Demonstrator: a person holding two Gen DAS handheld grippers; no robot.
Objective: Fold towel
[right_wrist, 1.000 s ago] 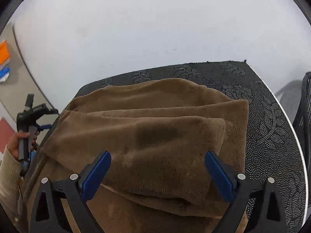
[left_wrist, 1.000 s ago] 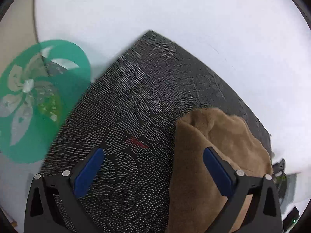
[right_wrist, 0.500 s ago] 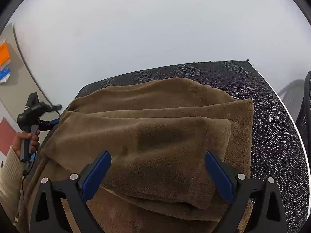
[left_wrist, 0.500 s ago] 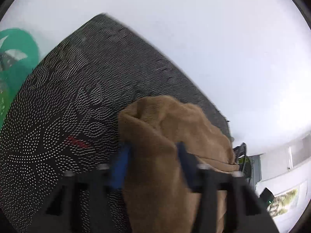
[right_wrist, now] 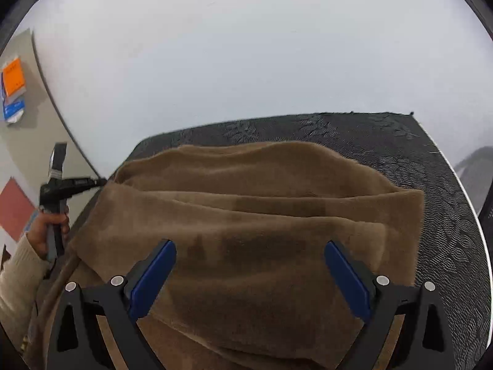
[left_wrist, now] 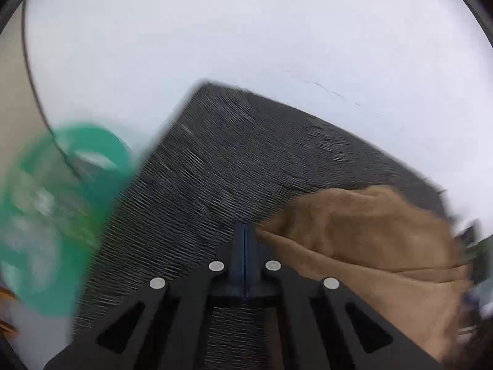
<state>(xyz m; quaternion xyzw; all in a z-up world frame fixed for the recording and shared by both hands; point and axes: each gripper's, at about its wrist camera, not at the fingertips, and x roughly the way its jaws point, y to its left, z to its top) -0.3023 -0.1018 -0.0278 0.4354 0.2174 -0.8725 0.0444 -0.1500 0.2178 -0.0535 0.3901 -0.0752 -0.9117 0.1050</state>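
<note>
A brown plush towel (right_wrist: pixel 262 215) lies folded in layers on a black patterned mat (right_wrist: pixel 431 154). My right gripper (right_wrist: pixel 249 277) hovers open just above the towel's near part, blue pads wide apart with nothing between them. In the left wrist view the towel (left_wrist: pixel 354 231) bunches at the right on the mat (left_wrist: pixel 215 169). My left gripper (left_wrist: pixel 245 231) is shut, its pads meeting along a thin line, and no cloth shows between them. The towel's pointed corner touches the right fingertip. The right wrist view shows that left gripper (right_wrist: pixel 103 181) at the towel's left corner.
The mat lies on a white round table (left_wrist: pixel 246 30). A blurred green round object (left_wrist: pixel 46 215) sits left of the mat. A hand (right_wrist: pixel 49 228) in a cream sleeve holds the left gripper. Orange and blue papers (right_wrist: pixel 14 77) and a red sheet (right_wrist: pixel 14 209) lie on the floor.
My left gripper went from wide open, to closing around the towel's fold, to fully shut, and its view swung back left. The right gripper stayed open over the towel.
</note>
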